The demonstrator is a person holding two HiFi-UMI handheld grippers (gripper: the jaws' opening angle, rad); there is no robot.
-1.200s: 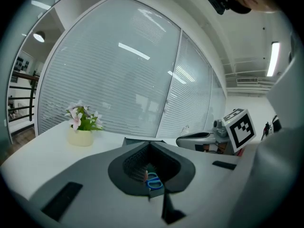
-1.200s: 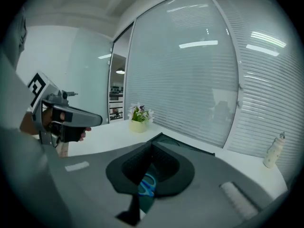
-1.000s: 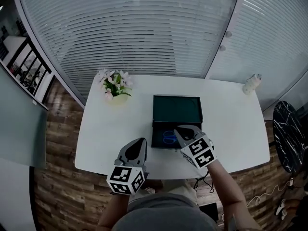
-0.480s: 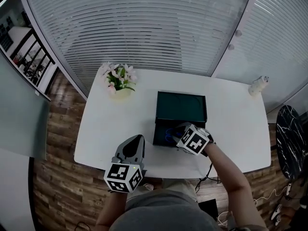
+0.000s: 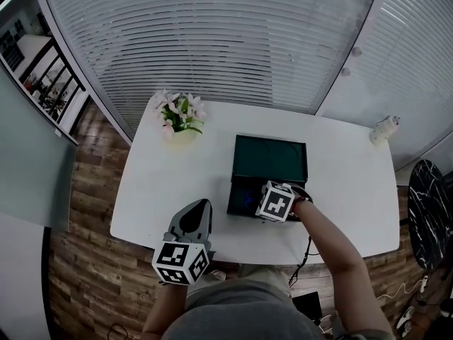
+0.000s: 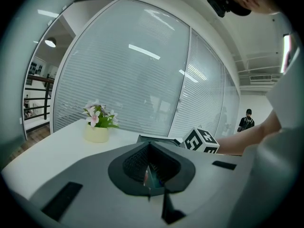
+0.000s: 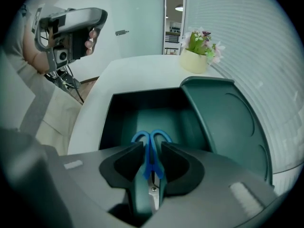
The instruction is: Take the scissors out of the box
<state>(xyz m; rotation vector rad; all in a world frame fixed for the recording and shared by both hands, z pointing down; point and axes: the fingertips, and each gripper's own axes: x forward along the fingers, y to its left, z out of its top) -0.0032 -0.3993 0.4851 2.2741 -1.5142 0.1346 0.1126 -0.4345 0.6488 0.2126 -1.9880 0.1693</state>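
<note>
A dark green box [image 5: 242, 205] lies open on the white table [image 5: 170, 190], its lid [image 5: 270, 160] folded back flat. Blue-handled scissors [image 7: 151, 144] lie in the box's tray [image 7: 156, 110]. My right gripper [image 7: 151, 152] points steeply down into the tray, its jaws opening, one on each side of the scissors' handles without pressing on them. In the head view its marker cube [image 5: 276, 202] hides the fingertips. My left gripper [image 5: 199, 207] hovers at the table's near edge, left of the box, shut and empty [image 6: 150, 146].
A pot of pink flowers [image 5: 178, 122] stands at the table's far left corner, and a small white object [image 5: 384, 129] at the far right. A black marble table [image 5: 428, 211] is to the right. Glass walls with blinds stand behind.
My right gripper has sunk into the box and tipped steeply down, and its jaws have opened around the scissors. The left gripper has stayed in place.
</note>
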